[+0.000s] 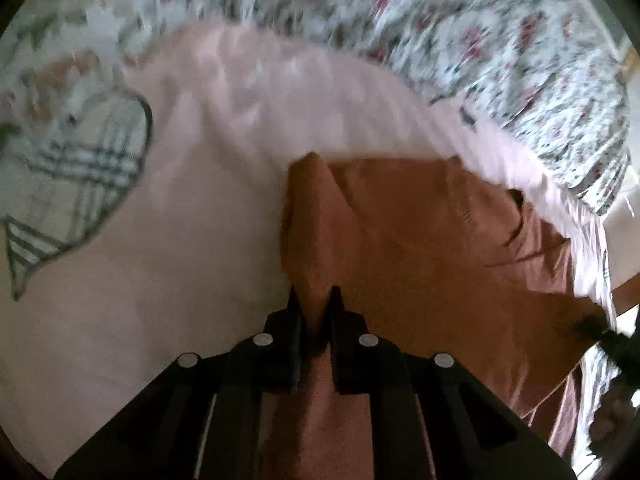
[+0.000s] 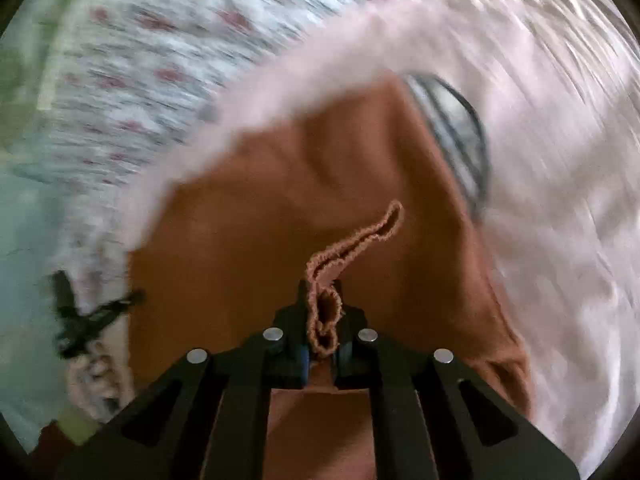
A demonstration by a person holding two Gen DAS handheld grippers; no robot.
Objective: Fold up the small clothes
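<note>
A small brown garment [image 1: 420,240] hangs over a pale pink cloth [image 1: 160,220] on the bed. My left gripper [image 1: 317,296] is shut on a bunched fold of the brown garment. In the right wrist view my right gripper [image 2: 322,296] is shut on a frilled hem edge of the brown garment [image 2: 280,220], whose frilled hem [image 2: 360,236] curls up past the fingertips. Both views are blurred by motion.
A plaid heart patch [image 1: 76,184] is sewn on the pink cloth, also in the right wrist view [image 2: 456,140]. A floral bedsheet [image 1: 440,20] lies beyond. The other gripper shows as a dark blur at the right edge [image 1: 608,340] and lower left [image 2: 84,320].
</note>
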